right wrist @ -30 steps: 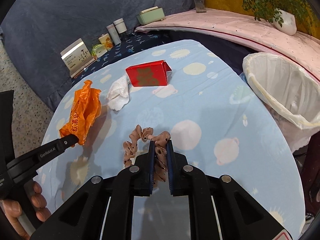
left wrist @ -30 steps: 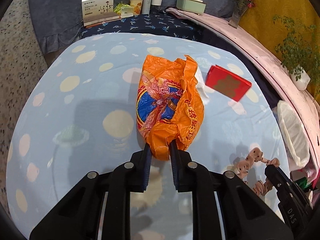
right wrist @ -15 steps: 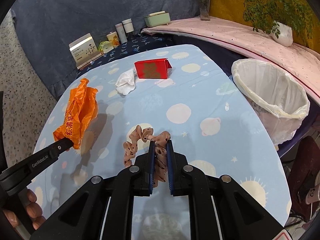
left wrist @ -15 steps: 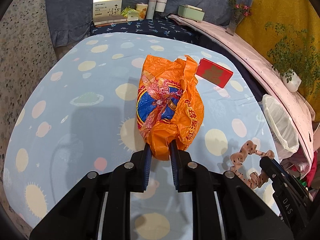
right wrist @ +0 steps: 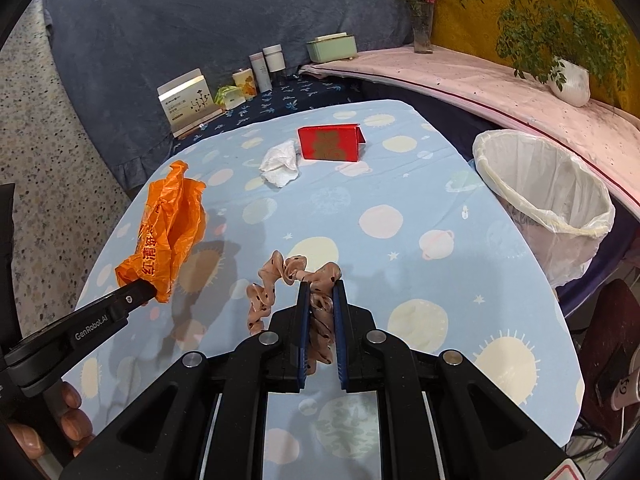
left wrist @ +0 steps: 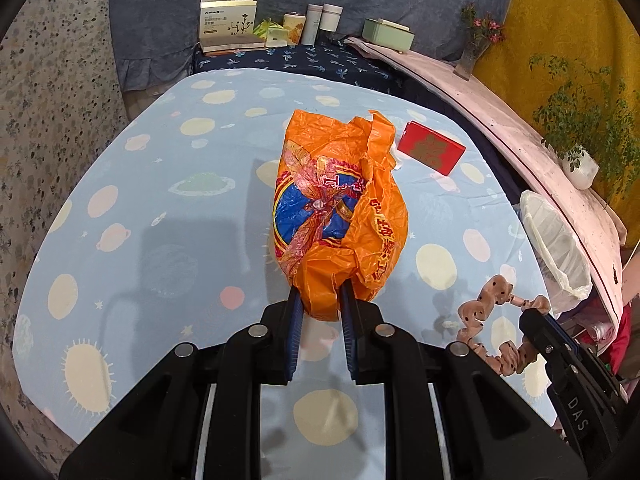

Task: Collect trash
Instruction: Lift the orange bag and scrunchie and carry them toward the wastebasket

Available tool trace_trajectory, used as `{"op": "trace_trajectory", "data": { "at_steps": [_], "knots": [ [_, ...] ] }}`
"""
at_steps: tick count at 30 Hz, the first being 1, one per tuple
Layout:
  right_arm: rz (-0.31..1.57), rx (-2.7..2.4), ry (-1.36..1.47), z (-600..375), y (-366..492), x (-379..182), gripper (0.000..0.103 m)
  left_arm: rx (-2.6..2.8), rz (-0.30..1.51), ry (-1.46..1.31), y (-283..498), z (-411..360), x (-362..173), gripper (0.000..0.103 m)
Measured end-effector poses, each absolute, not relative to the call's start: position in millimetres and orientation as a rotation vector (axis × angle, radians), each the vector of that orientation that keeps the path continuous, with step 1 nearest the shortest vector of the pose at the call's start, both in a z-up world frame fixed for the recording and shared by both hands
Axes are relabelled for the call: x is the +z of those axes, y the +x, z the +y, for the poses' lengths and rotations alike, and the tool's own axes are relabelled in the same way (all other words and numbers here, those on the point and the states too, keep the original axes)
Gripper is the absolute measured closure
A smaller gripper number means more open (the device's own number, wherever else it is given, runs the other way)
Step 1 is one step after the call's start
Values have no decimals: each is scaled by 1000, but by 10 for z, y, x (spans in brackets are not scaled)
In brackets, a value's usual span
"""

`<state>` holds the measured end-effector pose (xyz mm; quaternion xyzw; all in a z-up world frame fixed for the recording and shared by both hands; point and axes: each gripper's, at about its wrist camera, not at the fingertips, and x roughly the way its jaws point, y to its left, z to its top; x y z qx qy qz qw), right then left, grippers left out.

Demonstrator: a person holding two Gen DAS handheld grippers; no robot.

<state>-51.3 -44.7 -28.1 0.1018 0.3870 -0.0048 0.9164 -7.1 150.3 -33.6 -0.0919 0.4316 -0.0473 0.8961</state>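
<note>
My left gripper (left wrist: pixel 319 300) is shut on an orange plastic bag (left wrist: pixel 340 208), which hangs in the air above the blue table (left wrist: pixel 160 208). The same orange plastic bag (right wrist: pixel 170 224) shows at the left of the right wrist view, on the left gripper's (right wrist: pixel 138 286) tip. My right gripper (right wrist: pixel 320 292) is shut on a pink dotted scrunchie (right wrist: pixel 280 280), lifted over the table (right wrist: pixel 400 208). The scrunchie (left wrist: pixel 486 312) also appears at the lower right of the left wrist view. A white-lined bin (right wrist: pixel 548 184) stands off the table's right edge.
A red box (right wrist: pixel 330 142) and a crumpled white tissue (right wrist: pixel 280 162) lie at the table's far end. Behind it a dark shelf holds a card box (right wrist: pixel 186 100), cups and a green container (right wrist: pixel 332 48). A pink ledge (right wrist: pixel 520 92) with potted plants runs along the right.
Both grippers have pulled back toward the table's near end and risen a little, carrying the bag and the scrunchie. More of the table and the bin now shows.
</note>
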Motion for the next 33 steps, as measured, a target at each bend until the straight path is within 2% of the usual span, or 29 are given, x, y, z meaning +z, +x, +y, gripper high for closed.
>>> {"op": "trace_trajectory", "data": {
  "at_steps": [17,33],
  "knots": [
    [761,-14,249,-526,-559,-231,92,-159,876,-175,-195,1402,-239,86],
    [705,-53,331,-973,-447,-147,92,-266,880,-94,-86,867,-150,86]
  ]
}}
